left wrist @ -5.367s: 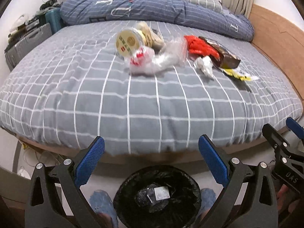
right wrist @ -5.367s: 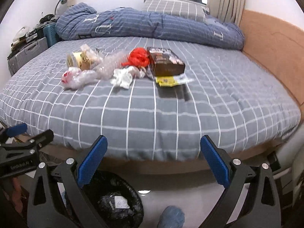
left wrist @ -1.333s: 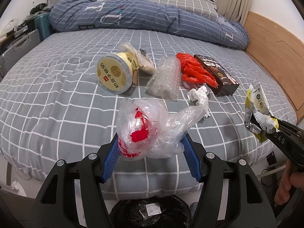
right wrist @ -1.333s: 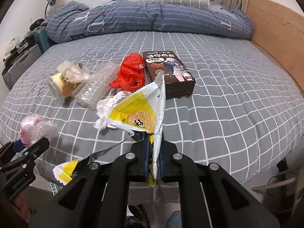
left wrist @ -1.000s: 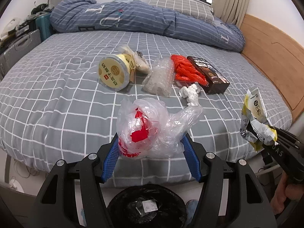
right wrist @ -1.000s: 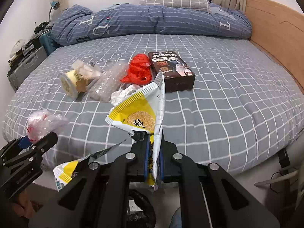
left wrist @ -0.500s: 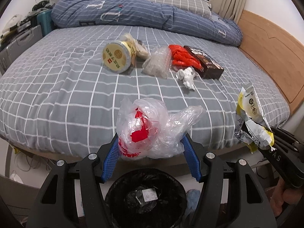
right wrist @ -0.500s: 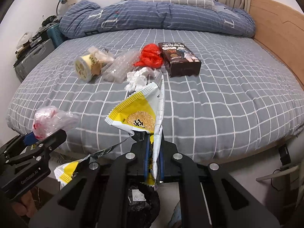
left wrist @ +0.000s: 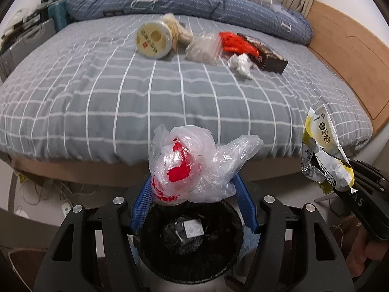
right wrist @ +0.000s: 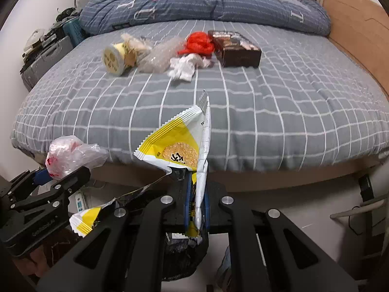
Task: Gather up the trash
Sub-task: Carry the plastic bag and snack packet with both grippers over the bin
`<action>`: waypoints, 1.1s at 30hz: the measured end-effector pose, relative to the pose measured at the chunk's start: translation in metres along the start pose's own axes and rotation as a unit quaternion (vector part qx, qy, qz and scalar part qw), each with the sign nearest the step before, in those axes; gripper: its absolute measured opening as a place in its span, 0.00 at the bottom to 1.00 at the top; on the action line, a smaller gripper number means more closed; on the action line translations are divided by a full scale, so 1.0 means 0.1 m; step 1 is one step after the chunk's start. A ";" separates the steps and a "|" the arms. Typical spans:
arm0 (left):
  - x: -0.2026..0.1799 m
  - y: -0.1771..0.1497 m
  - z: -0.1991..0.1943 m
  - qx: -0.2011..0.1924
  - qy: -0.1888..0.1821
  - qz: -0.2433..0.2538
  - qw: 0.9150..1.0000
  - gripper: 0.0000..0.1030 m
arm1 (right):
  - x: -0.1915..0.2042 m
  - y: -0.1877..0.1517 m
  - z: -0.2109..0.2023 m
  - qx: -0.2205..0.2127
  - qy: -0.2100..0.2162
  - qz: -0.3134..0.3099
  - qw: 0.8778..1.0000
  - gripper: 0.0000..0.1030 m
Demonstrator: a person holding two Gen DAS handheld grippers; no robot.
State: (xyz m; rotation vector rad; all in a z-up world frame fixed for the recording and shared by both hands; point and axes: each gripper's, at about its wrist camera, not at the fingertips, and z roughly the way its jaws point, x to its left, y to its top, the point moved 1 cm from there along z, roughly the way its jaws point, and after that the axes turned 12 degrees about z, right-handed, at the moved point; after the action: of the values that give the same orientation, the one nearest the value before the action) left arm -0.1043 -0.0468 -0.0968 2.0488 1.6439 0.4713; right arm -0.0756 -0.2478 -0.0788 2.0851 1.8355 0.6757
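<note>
My left gripper [left wrist: 193,189] is shut on a crumpled clear plastic bag with red print [left wrist: 192,165], held right above the black-lined trash bin [left wrist: 192,241] on the floor. My right gripper [right wrist: 196,192] is shut on a torn yellow and white snack wrapper [right wrist: 181,146], just off the bed's front edge; the bin [right wrist: 182,253] shows below it, partly hidden by the fingers. Each gripper appears in the other's view: the right gripper [left wrist: 340,177] at the right, the left gripper [right wrist: 56,172] at the lower left. More trash lies far back on the bed.
On the grey checked bed [left wrist: 121,92] lie a round yellow tub [left wrist: 153,40], bubble wrap [left wrist: 204,48], a red net bag [left wrist: 234,42], crumpled white tissue [left wrist: 239,64] and a dark box [left wrist: 267,57]. A blue duvet [right wrist: 206,2] lies behind them. Luggage [right wrist: 46,56] stands at the left.
Both grippers have drawn back from the bed and sunk with their loads still held. The bin now lies directly under the left gripper, and the trash on the bed looks farther away.
</note>
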 end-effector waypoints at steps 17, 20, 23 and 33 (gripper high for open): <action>0.09 -0.45 0.31 0.058 -0.018 -0.031 0.998 0.59 | 0.06 -0.48 0.17 0.052 -0.020 0.004 0.998 0.08; 0.08 -0.49 0.40 0.062 -0.017 -0.032 0.997 0.59 | 0.03 -0.50 0.27 0.060 -0.023 0.009 0.998 0.08; 0.04 -0.53 0.54 0.072 -0.017 -0.027 0.997 0.59 | 0.01 -0.55 0.40 0.075 -0.026 0.009 0.997 0.08; -0.10 -0.69 0.97 0.106 -0.016 0.010 0.994 0.59 | -0.15 -0.62 0.75 0.101 -0.034 0.009 0.994 0.08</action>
State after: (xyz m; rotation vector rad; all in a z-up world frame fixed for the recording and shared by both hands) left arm -0.1104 -0.0587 -0.2159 2.2138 1.7194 0.2800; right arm -0.0910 -0.2465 -0.1759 2.2226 1.9192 0.4337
